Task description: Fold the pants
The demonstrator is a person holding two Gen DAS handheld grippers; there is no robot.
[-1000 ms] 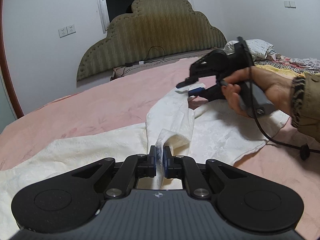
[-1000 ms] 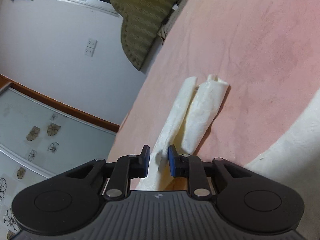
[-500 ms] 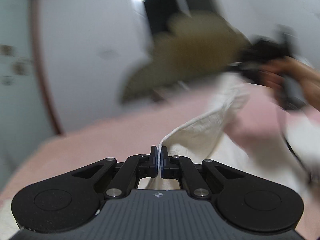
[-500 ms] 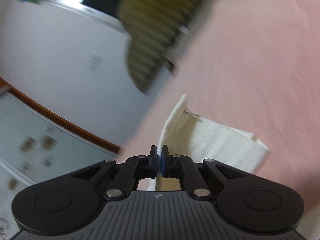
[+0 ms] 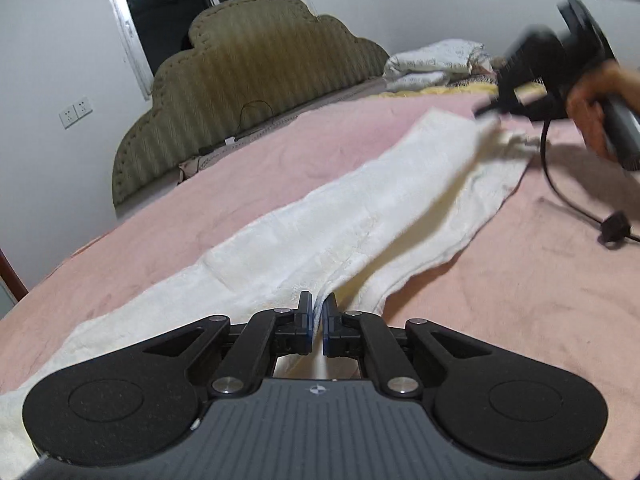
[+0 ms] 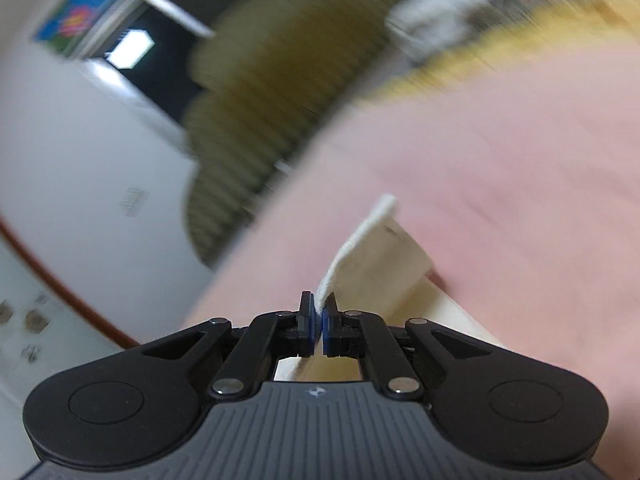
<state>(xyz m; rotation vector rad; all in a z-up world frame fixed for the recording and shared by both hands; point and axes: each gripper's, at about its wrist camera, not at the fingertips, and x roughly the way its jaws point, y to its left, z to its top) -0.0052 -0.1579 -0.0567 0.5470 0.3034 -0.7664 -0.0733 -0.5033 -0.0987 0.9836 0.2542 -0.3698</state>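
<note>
Left gripper (image 5: 317, 316) clamped on a fold of cream pants (image 5: 360, 216). Pants stretched across pink bedspread (image 5: 520, 300) from 7 toward 2 o'clock. Right gripper (image 6: 318, 318) pinched shut on pants edge (image 6: 360, 248); blurred, at 2 o'clock in left view.

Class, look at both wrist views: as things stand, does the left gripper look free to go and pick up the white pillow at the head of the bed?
Probably not: the left gripper is shut on the pants, and the pillow lies far across the bed.
</note>
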